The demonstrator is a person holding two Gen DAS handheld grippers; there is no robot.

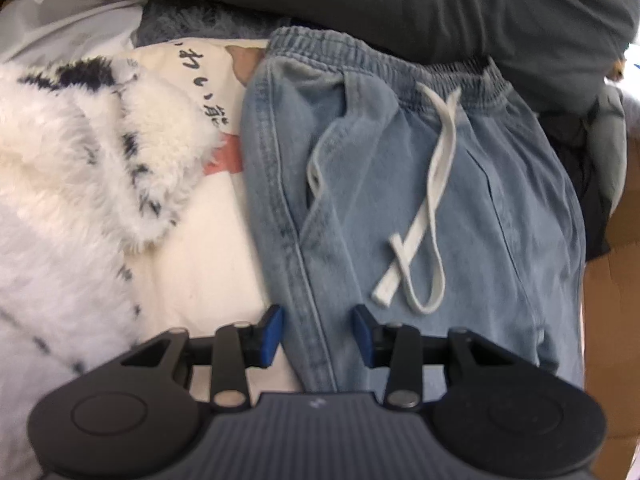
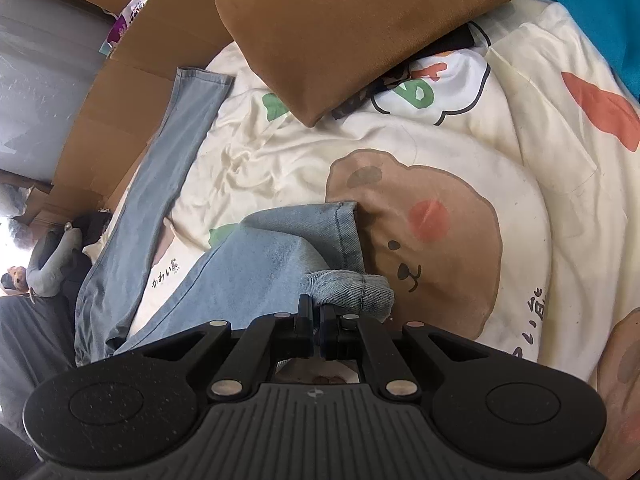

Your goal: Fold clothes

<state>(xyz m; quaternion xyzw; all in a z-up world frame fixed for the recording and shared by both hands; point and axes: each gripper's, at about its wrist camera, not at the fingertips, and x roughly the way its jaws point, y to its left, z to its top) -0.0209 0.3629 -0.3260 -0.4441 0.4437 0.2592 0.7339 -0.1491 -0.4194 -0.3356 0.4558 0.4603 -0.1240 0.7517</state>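
While your left gripper (image 1: 318, 334) points down at the light blue jeans (image 1: 400, 200), its blue pads (image 1: 272, 334) stand apart with the side seam fold of the jeans between them; they seem not to press the cloth, but the frame is blurred there. The jeans fill the middle of this view, waistband at the top, with a white drawstring (image 1: 434, 184) lying loose on them. A white fluffy garment (image 1: 80, 152) is at the left.

In the right wrist view, your right gripper (image 2: 318, 320) is clenched on a bunched leg hem (image 2: 352, 290) of the jeans, low in the centre. The other leg (image 2: 160, 168) stretches toward the upper left, over the cream bear-print sheet (image 2: 440, 184). A folded brown cloth (image 2: 352, 28) lies at the top.
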